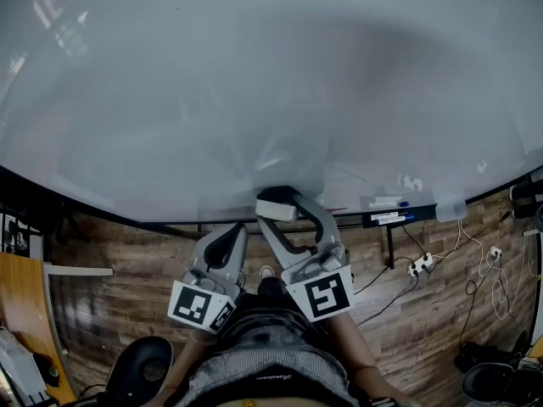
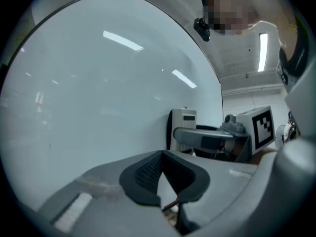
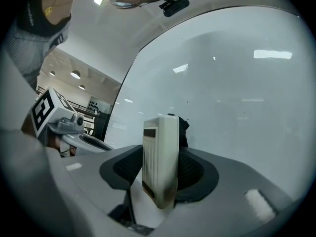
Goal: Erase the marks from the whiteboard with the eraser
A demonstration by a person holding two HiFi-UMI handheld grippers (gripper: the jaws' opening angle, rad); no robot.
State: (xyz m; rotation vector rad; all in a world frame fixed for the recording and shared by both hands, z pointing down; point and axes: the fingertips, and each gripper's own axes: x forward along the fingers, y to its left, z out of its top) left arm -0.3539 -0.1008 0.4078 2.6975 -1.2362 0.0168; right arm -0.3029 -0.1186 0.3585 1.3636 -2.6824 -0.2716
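Two jaws of my right gripper (image 3: 160, 171) clamp cream plastic block eraser (image 3: 160, 152), 6 o'clock on glossy white whiteboard (image 1: 254, 83); left gripper (image 2: 161, 176) narrow, empty.

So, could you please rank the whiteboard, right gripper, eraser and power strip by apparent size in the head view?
1. whiteboard
2. right gripper
3. eraser
4. power strip, which looks only slightly smaller than the eraser. It lies farther from the camera, so this ranking is unsure.
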